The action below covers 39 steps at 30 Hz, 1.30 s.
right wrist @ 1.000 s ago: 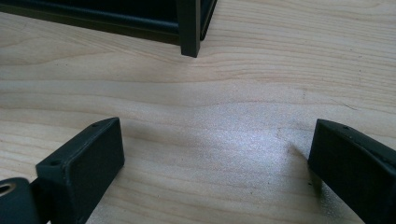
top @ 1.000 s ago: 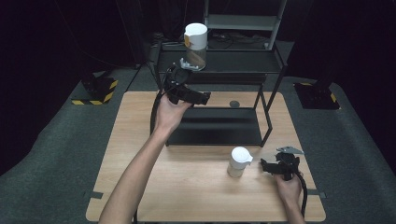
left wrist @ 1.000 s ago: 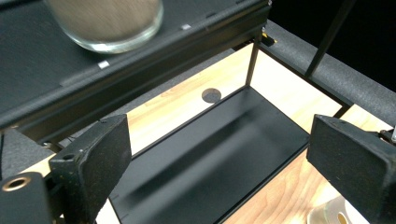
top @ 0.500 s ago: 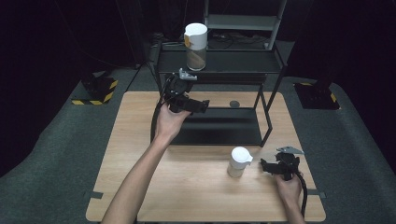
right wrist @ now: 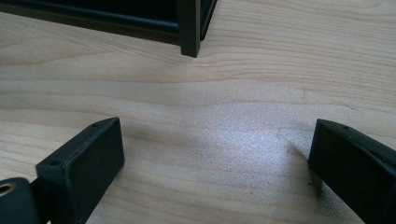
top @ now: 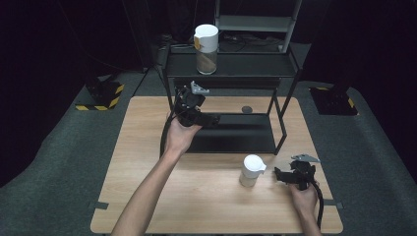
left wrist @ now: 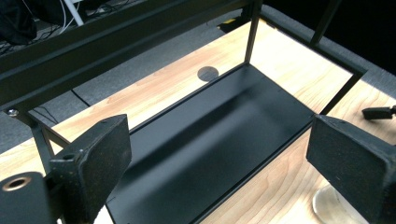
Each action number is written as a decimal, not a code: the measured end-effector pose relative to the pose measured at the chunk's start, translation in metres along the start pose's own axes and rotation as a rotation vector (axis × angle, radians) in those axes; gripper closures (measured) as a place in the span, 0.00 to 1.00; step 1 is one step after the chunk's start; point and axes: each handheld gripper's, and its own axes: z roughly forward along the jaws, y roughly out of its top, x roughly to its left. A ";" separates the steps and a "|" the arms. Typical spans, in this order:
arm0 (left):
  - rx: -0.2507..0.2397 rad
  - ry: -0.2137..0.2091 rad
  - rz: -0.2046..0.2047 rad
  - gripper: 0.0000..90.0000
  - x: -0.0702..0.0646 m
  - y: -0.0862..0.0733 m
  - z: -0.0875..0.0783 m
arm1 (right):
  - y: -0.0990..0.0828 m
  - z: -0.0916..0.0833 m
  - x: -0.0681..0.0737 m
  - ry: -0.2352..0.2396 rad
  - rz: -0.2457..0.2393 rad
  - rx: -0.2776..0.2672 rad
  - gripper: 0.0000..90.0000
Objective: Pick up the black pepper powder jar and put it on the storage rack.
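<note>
Jar (top: 206,48) atop rack (top: 231,64), cup (top: 251,170) before.

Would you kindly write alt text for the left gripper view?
The left gripper hangs open and empty above the black bottom shelf of a metal rack on a wooden table. A small dark disc lies on the wood behind the shelf.

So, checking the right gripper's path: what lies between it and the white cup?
Only bare wooden table lies between the right gripper and white cup, per the high view.
</note>
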 end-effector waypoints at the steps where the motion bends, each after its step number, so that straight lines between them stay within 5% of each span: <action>1: 0.003 0.000 -0.001 0.08 0.000 -0.001 0.001 | 0.000 0.000 0.000 0.000 0.000 0.000 0.03; 39: 0.038 -0.004 -0.038 0.06 0.000 -0.050 0.030 | 0.000 0.000 0.000 0.000 0.000 0.000 0.03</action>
